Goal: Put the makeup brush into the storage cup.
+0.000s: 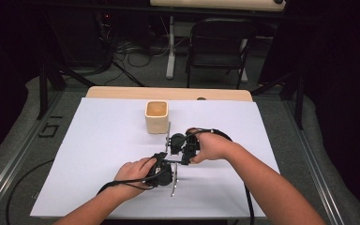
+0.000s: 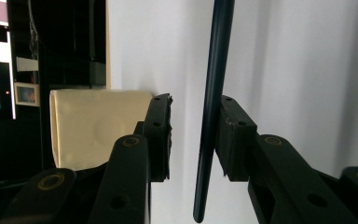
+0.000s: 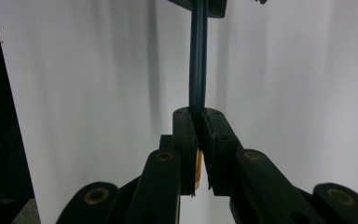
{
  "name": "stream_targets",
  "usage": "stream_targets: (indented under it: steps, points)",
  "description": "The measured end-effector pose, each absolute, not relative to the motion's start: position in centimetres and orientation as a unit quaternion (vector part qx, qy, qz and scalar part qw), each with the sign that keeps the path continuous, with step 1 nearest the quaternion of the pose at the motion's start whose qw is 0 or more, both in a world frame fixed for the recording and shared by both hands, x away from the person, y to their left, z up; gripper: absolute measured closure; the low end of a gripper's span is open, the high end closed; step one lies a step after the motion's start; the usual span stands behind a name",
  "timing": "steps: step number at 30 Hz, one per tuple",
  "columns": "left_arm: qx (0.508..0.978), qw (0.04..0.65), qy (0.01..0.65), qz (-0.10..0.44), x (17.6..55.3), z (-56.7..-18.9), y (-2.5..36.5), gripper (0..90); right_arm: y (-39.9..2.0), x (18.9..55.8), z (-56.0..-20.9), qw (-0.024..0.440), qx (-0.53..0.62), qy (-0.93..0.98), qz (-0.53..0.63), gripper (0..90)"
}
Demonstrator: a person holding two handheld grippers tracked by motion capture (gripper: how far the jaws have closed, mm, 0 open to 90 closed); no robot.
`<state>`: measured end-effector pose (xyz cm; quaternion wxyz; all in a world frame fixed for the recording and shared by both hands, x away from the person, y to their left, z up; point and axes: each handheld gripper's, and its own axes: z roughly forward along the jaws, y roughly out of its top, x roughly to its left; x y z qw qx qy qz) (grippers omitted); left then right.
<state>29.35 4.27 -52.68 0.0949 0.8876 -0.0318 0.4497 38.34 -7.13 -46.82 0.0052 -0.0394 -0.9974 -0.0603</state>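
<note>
The right gripper [image 3: 199, 122] clamps a dark pencil [image 3: 198, 70] whose length runs between the left gripper's [image 2: 193, 135] parted jaws.

Room, high view. A wooden desk [image 1: 122, 92] is covered by a white sheet [image 1: 98, 154] and stands on grey carpet [image 1: 14, 136]. Metal rails [image 1: 9, 164] run along both sides of the desk. Behind it, a black folding chair [image 1: 218, 47] stands beside a white table leg [image 1: 170, 47], under a pale tabletop [image 1: 215, 3]. Black cables [image 1: 131, 56] lie tangled on the floor at rear left. The surroundings are dark; light falls mainly on the sheet.
</note>
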Motion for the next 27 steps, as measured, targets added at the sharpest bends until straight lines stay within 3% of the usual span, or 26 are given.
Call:
stream_targets:
  steps: [20,27]
  points:
    - [0.895,0.08,-0.049,0.437,29.6,-53.06,4.25,82.9,-6.95,38.03,-46.37,0.015,-0.034,-0.997,-0.069,84.2]
    - [0.895,0.073,-0.057,0.435,29.64,-53.04,4.24,83.6,-6.88,38.0,-46.37,0.016,-0.034,-0.997,-0.067,84.2]
